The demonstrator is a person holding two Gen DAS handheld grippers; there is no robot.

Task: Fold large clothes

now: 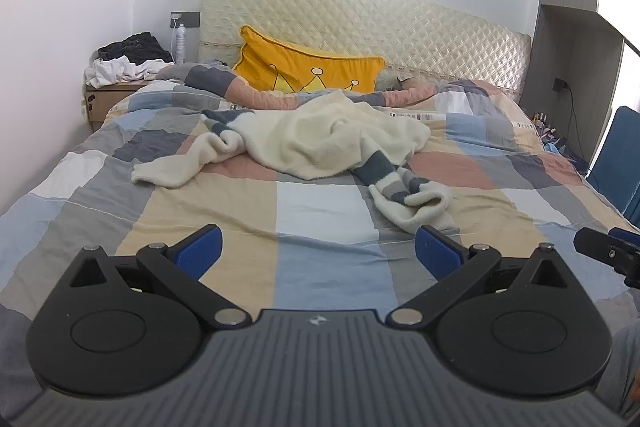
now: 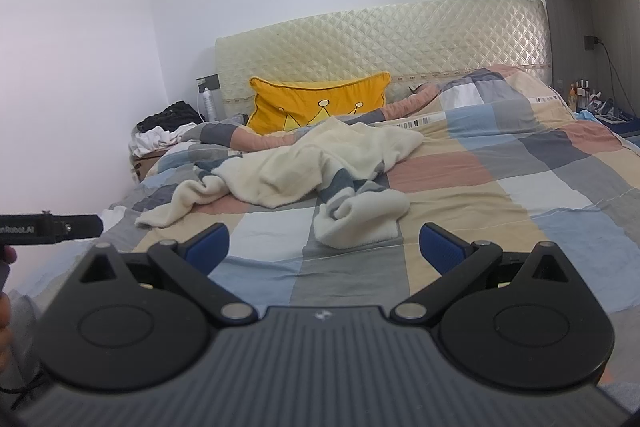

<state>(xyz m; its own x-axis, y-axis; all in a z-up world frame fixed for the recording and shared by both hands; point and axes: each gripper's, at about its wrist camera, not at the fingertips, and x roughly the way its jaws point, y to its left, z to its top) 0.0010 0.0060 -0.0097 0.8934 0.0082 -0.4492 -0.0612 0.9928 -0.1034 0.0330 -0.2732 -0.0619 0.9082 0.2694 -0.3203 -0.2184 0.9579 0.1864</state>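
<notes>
Hovering apart and empty, left claw (image 1: pixel 318 247) and right claw (image 2: pixel 324 245) face a crumpled sweater (image 1: pixel 320 143); its tangled, seemingly inside-out sleeves could snag any fold.

A cream garment (image 1: pixel 320 139) with navy-striped sleeves was seen on a checked quilt (image 1: pixel 320 215); the cushion (image 1: pixel 304 71) was yellow, seemingly crown-printed.

sweater (image 1: pixel 320 143) on bed (image 1: pixel 320 223), pillow (image 1: pixel 304 67) behind
</notes>
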